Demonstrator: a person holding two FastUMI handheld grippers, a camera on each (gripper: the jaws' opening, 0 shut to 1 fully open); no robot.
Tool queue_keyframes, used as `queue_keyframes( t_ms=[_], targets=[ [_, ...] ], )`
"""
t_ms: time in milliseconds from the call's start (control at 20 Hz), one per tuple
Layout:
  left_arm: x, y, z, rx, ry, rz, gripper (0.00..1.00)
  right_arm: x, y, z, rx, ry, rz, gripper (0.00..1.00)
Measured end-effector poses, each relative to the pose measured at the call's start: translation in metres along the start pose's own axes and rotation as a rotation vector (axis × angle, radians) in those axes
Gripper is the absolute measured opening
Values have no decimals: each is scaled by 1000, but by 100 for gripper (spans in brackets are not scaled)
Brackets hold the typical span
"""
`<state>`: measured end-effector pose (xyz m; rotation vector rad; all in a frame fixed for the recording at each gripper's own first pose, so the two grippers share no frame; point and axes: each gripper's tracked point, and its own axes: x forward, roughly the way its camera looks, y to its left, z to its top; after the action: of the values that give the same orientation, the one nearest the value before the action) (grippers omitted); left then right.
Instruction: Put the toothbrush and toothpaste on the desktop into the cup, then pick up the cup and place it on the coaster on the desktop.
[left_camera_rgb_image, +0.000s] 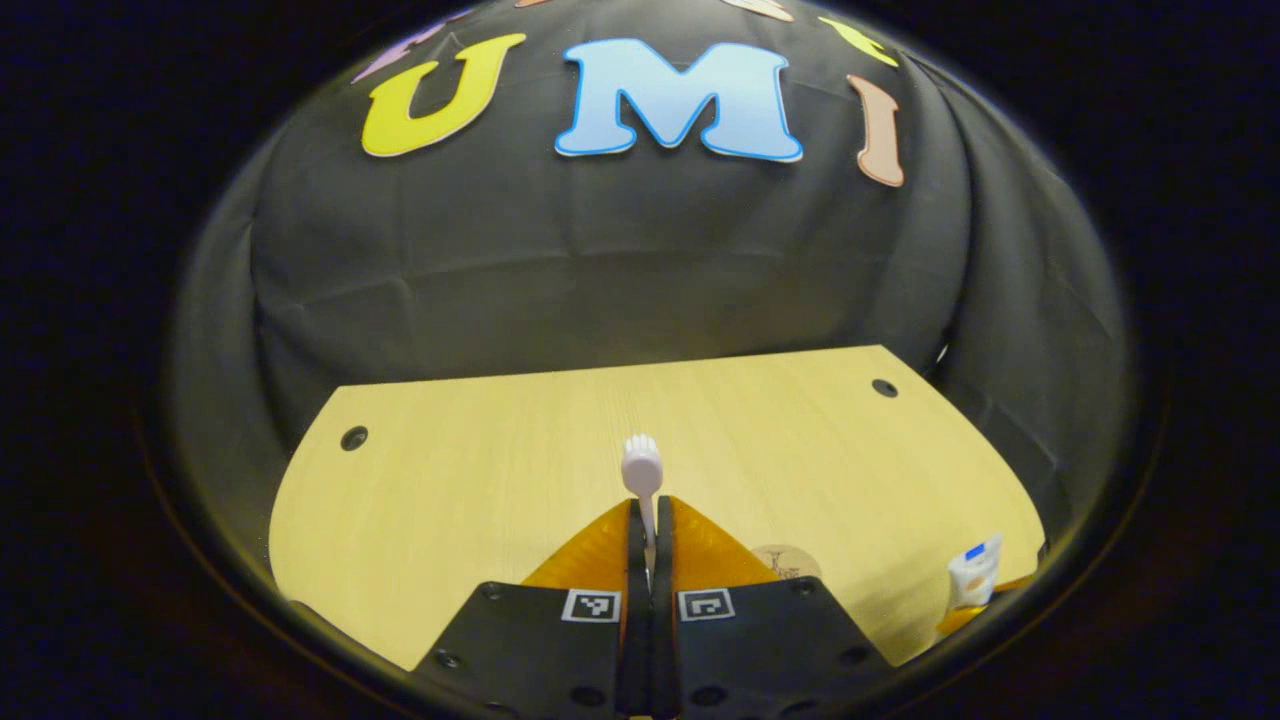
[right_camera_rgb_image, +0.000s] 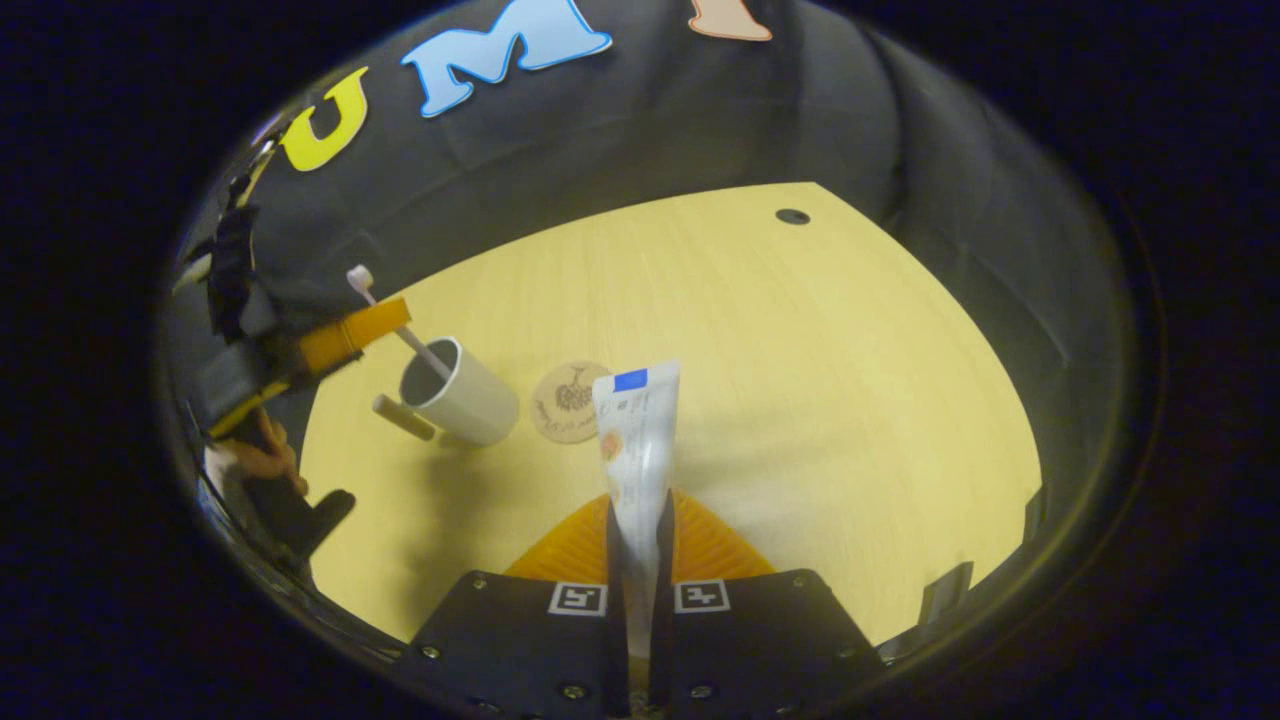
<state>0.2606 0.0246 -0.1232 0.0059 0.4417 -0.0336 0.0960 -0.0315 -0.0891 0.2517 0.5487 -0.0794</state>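
My left tongs (left_camera_rgb_image: 649, 520) clamp the toothbrush (left_camera_rgb_image: 642, 468), its lower end inside the cup (right_camera_rgb_image: 460, 392). My right tongs (right_camera_rgb_image: 640, 520) clamp the toothpaste (right_camera_rgb_image: 636, 440); the coaster (right_camera_rgb_image: 568, 401) lies just beside the cup.

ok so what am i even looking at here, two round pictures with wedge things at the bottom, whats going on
These are two handheld grasping tools, one in each of a person's hands. Each carries a fisheye camera looking forward along its own two fingers, the wedges at the bottom.

The left gripper view comes from the left tool, which is shut on a toothbrush, bristles pointing away. The right gripper view comes from the right tool, shut on a tube of toothpaste.

Below is a pale wooden desktop. On it stands a white cup with a handle, and right beside it lies a round coaster. At the left edge of the right gripper view you see the other tool holding the toothbrush, whose lower end dips into the cup.
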Motion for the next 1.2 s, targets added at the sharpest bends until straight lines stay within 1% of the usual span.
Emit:
queue_keyframes(
  t_ms=[100, 150, 200, 250, 300, 350, 400, 450, 500, 600, 650, 700, 750, 800, 950, 1000, 1050, 1100, 1150, 1200],
  targets=[
    [6, -1, -14, 15, 21, 1, 7, -6, 7, 14, 2, -29, 20, 10],
    [6, 2, -15, 26, 17, 14, 7, -5, 10, 21, 1, -41, 29, 10],
    [7, -1, -13, 27, 12, 2, 7, -5, 13, 27, 1, -52, 38, 10],
    [6, -1, -14, 32, 13, 4, 13, -4, 17, 33, 1, -61, 47, 10],
    [5, -1, -14, 36, 14, 5, 13, -4, 21, 39, 1, -70, 57, 10],
    [6, -1, -15, 36, 17, 6, 7, -4, 26, 45, -2, -78, 68, 10],
    [7, -1, -17, 31, 23, -3, 10, -4, 30, 51, -8, -89, 77, 10],
    [7, -3, -21, 22, 36, -19, 18, -3, 34, 55, -14, -97, 84, 10],
    [6, -2, -27, 13, 57, -29, 19, -3, 38, 60, -20, -104, 91, 10],
    [0, 4, -34, 0, 64, -18, 22, -2, 50, 70, -29, -118, 107, 10],
    [-3, 6, -35, -10, 65, -22, 22, 0, 55, 75, -33, -125, 115, 10],
    [-8, 9, -37, -18, 66, -25, 17, 2, 60, 80, -37, -131, 122, 10],
    [-11, 10, -39, -27, 67, -33, 17, 4, 65, 83, -42, -138, 128, 10],
    [-14, 9, -39, -33, 66, -57, 27, 6, 71, 88, -48, -144, 135, 10],
    [-22, 15, -40, -12, 60, -50, 43, 14, 88, 98, -60, -153, 152, 10],
    [-25, 17, -40, -12, 58, -54, 35, 16, 93, 101, -63, -156, 157, 10],
    [-27, 16, -39, -21, 50, -69, 43, 18, 99, 103, -66, -161, 161, 10],
    [-30, 14, -38, -28, 38, -87, 47, 19, 103, 107, -69, -164, 165, 10],
    [-31, 16, -38, -31, 31, -93, 50, 20, 105, 105, -70, -170, 166, 10],
    [-32, 17, -37, -31, 26, -96, 49, 19, 107, 106, -72, -173, 170, 10]
  ],
)
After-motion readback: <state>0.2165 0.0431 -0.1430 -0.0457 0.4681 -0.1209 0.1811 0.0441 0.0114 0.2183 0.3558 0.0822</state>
